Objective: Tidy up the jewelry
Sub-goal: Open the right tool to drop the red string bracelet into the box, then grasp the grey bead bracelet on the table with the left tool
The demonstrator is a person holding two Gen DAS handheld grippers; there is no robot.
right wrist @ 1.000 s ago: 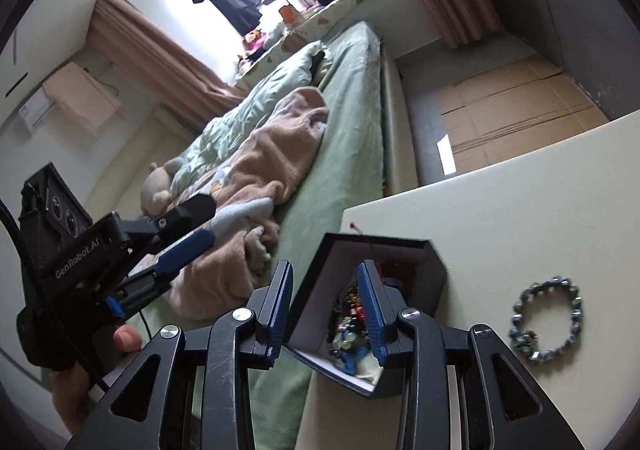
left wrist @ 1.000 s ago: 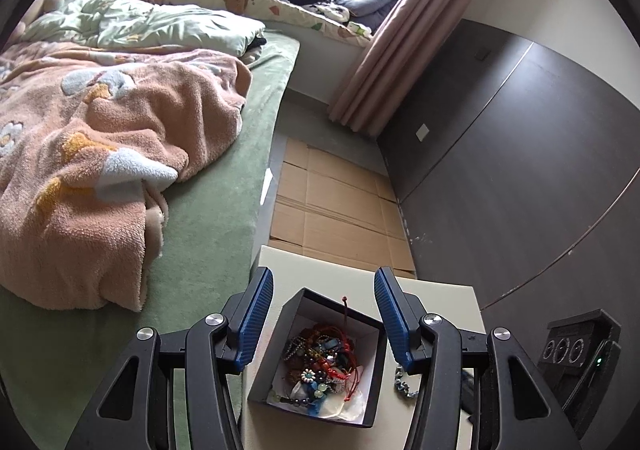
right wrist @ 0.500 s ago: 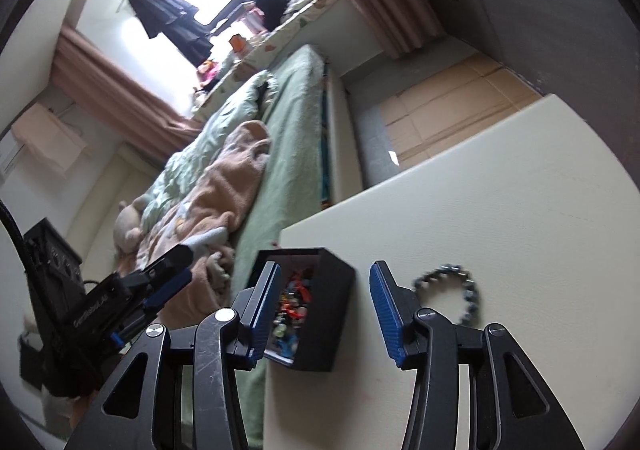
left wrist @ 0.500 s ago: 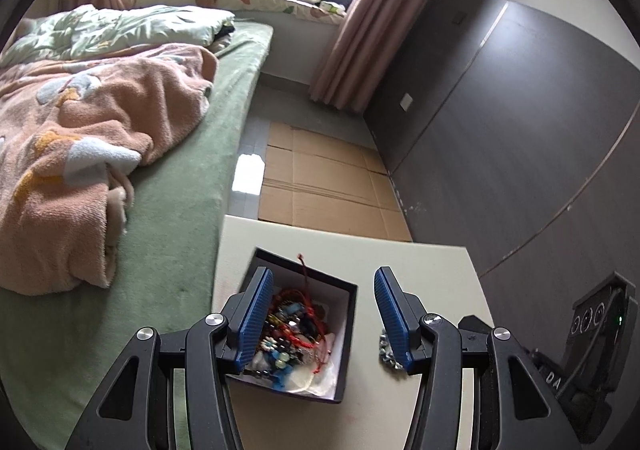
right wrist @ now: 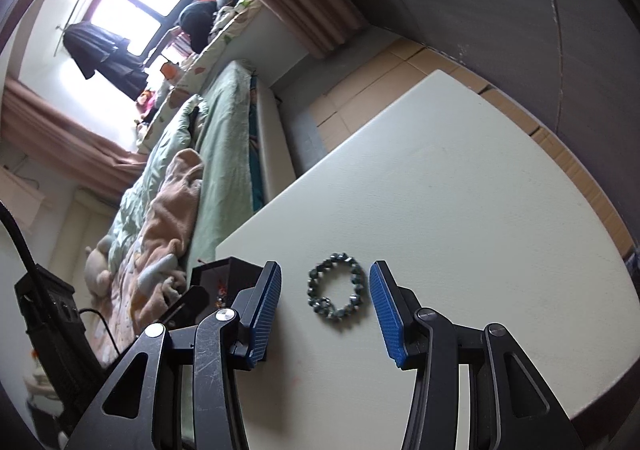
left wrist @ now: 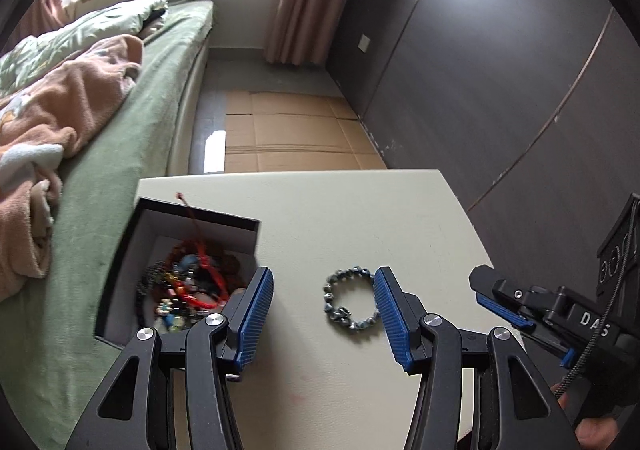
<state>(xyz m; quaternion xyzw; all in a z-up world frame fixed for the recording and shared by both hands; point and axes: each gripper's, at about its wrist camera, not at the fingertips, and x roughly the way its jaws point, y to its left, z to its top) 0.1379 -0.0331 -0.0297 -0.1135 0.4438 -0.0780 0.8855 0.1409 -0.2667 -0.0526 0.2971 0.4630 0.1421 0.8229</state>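
Both grippers have swung right since 0.5 s ago, off the box and onto the bead bracelet (left wrist: 352,304). It's a loop of faceted dark metallic beads lying flat on the matte cream table (left wrist: 360,218), between the spread ribbed blue pads of the right gripper (right wrist: 325,300), untouched. Left gripper (left wrist: 323,312) also spread, bracelet by its right pad; black square box (left wrist: 120,250) w/ tangled red cords sits left, "DAS" on right gripper's body.

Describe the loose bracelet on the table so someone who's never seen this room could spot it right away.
Start at the pale table beside the green bed. An open black box full of tangled jewelry sits near the table's bed-side edge. To its right, apart from it, the bracelet lies flat on the bare tabletop: a ring of dark grey-blue metallic beads, the only piece outside the box.
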